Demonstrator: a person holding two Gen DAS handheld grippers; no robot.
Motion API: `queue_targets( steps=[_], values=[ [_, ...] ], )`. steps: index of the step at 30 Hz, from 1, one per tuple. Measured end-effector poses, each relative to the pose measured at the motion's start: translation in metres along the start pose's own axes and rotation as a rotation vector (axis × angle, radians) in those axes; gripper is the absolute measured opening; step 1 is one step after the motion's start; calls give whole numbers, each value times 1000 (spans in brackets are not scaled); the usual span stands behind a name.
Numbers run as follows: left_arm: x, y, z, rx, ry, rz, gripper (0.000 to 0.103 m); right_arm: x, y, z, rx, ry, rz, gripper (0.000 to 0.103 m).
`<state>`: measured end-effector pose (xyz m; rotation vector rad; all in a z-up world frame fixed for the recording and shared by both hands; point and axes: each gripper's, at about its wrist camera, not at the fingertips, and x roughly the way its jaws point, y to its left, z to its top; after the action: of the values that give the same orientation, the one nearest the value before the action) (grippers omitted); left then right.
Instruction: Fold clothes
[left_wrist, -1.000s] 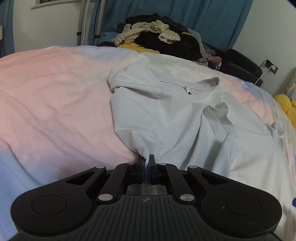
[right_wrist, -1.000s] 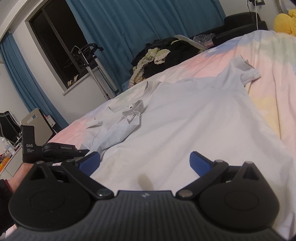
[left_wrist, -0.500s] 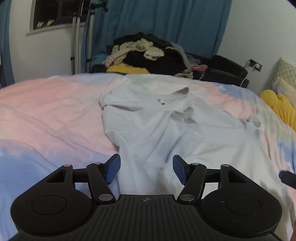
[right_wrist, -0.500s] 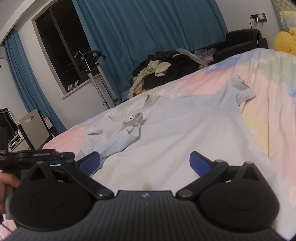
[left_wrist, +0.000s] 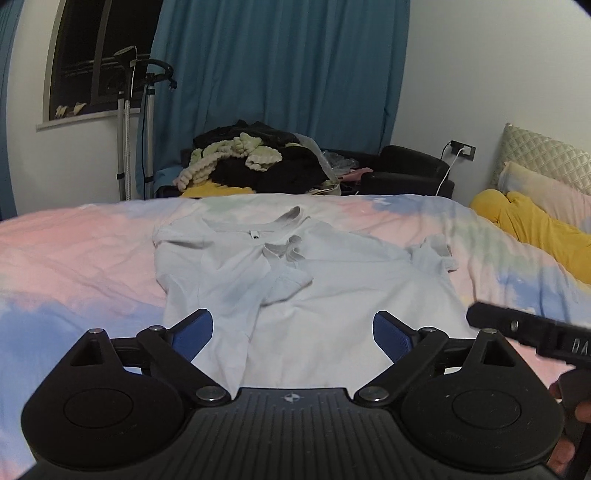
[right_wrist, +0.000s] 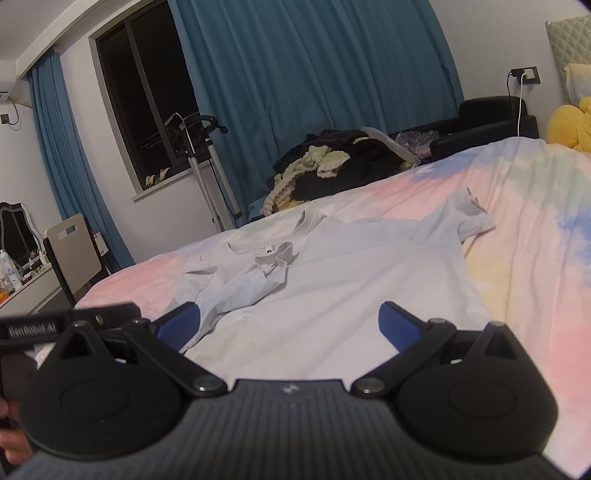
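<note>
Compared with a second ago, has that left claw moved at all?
Yes. The left gripper has pulled back and risen from the white T-shirt; the clothes pile now looks farther off. Its jaws have just been opening, with nothing pinched between them.

Both are the same build: the left matte black two-finger gripper (left_wrist: 292, 328) fills the bottom of its frame with a ribbed centre plate with a tiny round logo, two round housings, silver pivot screws and blue finger pads (left_wrist: 390, 334). Same deal on the right matte black gripper (right_wrist: 290, 326). White "GenRobot.AI" lettering shows at the left edge of the right view.
</note>
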<state>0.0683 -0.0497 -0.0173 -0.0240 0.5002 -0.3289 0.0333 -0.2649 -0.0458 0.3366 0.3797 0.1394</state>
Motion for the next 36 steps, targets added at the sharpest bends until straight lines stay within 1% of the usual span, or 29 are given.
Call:
queue_targets(
  steps=[2,5,9,13,16,19,21,23,25,27,29,30,32,33,34,35,36],
  values=[
    [4,-1,-8,14,24,-10,96,-1,2,0,-8,-8,-10,103],
    [5,-2,-14,38,30,-8,96,0,4,0,-23,-7,-25,103],
    [6,2,-20,21,42,-15,98,8,3,3,-42,-6,-42,103],
    [10,7,-24,6,62,-7,98,22,-9,20,-11,-13,-47,103],
    [14,15,-25,-39,71,-9,98,42,-39,46,73,-19,-81,103],
    [20,24,-25,-94,90,-15,99,66,-89,73,199,-2,-153,103],
    [24,28,-26,-119,102,-28,99,85,-130,82,268,4,-218,103],
    [30,31,-25,-135,108,-32,99,103,-172,80,360,34,-253,103],
    [38,35,-25,-152,115,-30,99,119,-207,68,460,53,-257,103],
    [46,39,-24,-176,123,-32,99,134,-230,58,515,47,-244,103],
    [55,44,-23,-197,133,-31,100,151,-244,54,522,11,-213,101],
    [58,46,-23,-203,140,-29,100,159,-247,56,503,-12,-194,100],
    [64,50,-24,-213,148,-26,100,175,-249,59,463,-45,-152,95],
    [67,52,-24,-218,152,-24,100,184,-248,63,448,-46,-131,83],
    [69,54,-24,-224,156,-23,100,191,-245,66,433,-41,-120,68],
    [71,56,-24,-232,160,-24,100,198,-242,70,417,-36,-112,60],
    [71,58,-24,-242,164,-28,100,203,-235,75,387,-28,-122,50]
  ],
)
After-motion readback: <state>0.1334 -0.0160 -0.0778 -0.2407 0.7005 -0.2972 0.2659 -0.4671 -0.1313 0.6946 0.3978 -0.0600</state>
